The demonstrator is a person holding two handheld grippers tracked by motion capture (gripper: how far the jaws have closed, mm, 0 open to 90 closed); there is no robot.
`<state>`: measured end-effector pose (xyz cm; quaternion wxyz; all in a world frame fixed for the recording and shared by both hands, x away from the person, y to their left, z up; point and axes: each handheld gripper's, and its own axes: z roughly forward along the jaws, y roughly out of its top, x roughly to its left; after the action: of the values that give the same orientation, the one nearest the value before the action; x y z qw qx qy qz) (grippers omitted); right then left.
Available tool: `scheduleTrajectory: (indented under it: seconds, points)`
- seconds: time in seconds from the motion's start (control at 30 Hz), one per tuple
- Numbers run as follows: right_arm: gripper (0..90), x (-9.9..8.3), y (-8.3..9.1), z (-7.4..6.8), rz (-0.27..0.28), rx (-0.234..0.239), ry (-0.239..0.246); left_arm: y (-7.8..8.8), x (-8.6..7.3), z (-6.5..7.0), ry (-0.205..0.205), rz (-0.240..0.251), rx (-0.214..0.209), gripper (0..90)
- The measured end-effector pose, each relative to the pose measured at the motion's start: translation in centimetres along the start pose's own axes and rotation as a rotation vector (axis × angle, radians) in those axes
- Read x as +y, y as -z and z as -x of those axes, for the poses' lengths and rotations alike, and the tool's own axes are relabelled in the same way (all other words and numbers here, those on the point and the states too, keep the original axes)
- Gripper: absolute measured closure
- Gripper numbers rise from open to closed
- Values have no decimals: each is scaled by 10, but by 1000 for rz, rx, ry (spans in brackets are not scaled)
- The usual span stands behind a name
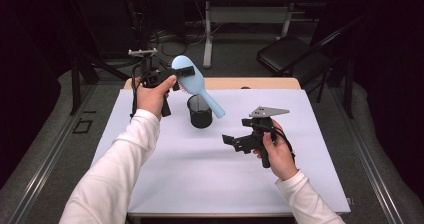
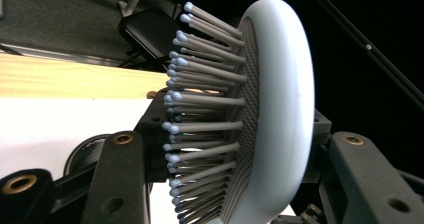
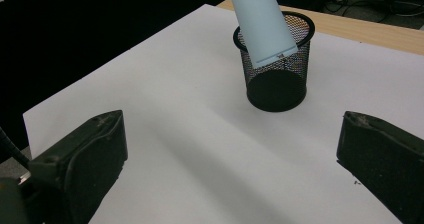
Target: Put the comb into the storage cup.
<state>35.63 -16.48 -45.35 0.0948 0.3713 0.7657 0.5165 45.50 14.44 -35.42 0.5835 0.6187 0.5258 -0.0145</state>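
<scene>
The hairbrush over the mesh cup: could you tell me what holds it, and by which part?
The left tool is shut on the hairbrush across its bristled head; the handle hangs free.

Left tool (image 1: 184, 73) raised, jaws clamped; right tool (image 1: 231, 141) low, jaws wide apart.

A lab-like recording room: dark curtains, floor cables (image 1: 170, 41), a folding chair (image 1: 290, 54), paper-covered table (image 1: 210, 174).

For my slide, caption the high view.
Left gripper holds a blue hairbrush tilted over a black mesh cup; right gripper waits open.
</scene>
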Motion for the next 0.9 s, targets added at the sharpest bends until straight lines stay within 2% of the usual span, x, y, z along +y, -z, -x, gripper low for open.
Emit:
scheduleTrajectory:
  seconds: [0.3,0.5,0.57,0.83,0.9]
  points:
    - [0,-1,-1,0,-10,1,5,1,5,-6,-10,44,40,487]
    - [0,-1,-2,0,-13,2,4,3,7,-10,-34,60,82,487]
    - [0,-1,-2,0,-14,4,4,3,8,-11,-29,67,93,487]
    - [0,-2,-4,-1,-23,5,9,6,11,-13,-61,81,136,487]
    - [0,-2,-4,-1,-23,5,8,7,12,-13,-80,86,150,487]
